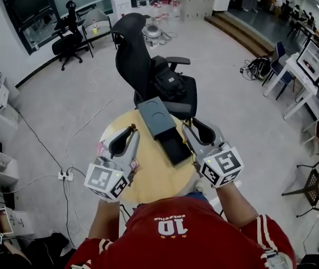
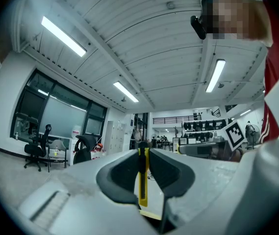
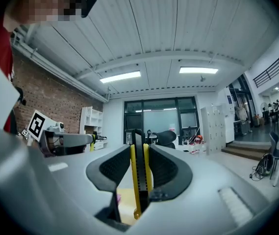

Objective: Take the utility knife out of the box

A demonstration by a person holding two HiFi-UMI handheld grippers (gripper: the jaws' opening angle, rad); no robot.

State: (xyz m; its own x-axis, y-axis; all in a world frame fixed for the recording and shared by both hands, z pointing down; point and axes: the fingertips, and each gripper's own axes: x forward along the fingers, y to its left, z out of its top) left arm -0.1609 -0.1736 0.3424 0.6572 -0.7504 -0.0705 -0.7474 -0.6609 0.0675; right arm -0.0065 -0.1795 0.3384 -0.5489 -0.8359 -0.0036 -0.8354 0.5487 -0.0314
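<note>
Left gripper (image 2: 143, 154): pads closed narrow on a thin yellow knife (image 2: 142, 182) with a black top, seen edge-on, upright between the jaws. Right gripper (image 3: 140, 152): pads set wider, clamped on a utility knife (image 3: 139, 180), yellow sides with a black ridged slider track facing the camera, also upright. Each gripper view shows the other gripper off to the side with a yellow bit at its tips, so these are two separate items. Cannot tell which one came from the box.

In the head view both grippers are side by side and apart, pointing away from the person, over the round wooden table (image 1: 153, 179). The left is over the left part, the right near the right edge. Both knives are out of the box. The box is open: grey lid (image 1: 156, 115) at the table's far edge, black tray (image 1: 175, 148) just beside the right gripper toward the centre. A black office chair (image 1: 142, 66) stands past the far edge. The person's red shirt (image 1: 176, 234) is at the near edge.
</note>
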